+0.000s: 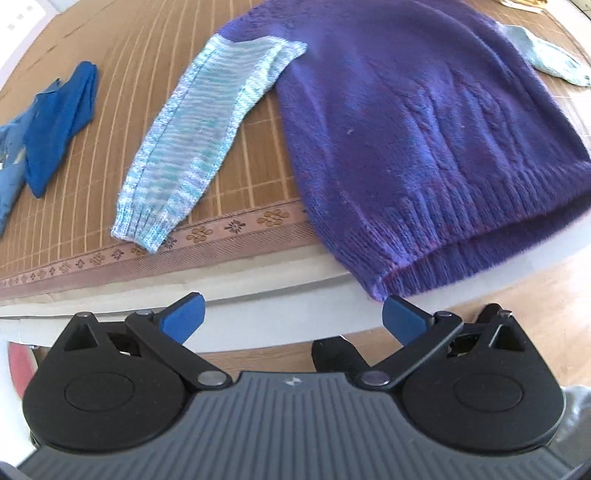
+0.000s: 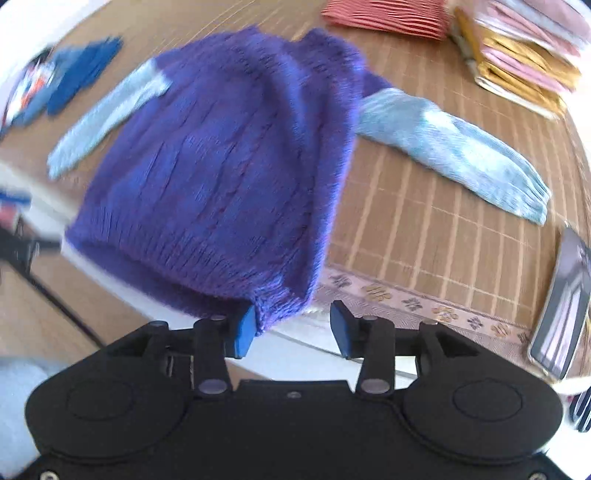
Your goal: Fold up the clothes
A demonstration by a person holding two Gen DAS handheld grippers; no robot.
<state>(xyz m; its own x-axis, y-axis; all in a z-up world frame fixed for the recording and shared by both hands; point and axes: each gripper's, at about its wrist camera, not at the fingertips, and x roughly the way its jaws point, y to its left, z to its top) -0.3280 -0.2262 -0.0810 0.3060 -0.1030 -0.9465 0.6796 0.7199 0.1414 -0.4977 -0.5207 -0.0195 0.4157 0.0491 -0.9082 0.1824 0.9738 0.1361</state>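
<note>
While sleeves splay sideways, the purple sweater [image 1: 406,129] lies hem nearest.

A brown bamboo mat [image 1: 155,55] with a patterned woven border [image 2: 424,299] covers a white table [image 1: 258,295], which stands on a wooden floor [image 1: 535,302]. At the mat's far right corner sits a stack of pink and gold flat items [image 2: 524,55], with a red striped item [image 2: 388,18] beside it. A phone [image 2: 561,306] lies on the mat's near right edge.
</note>
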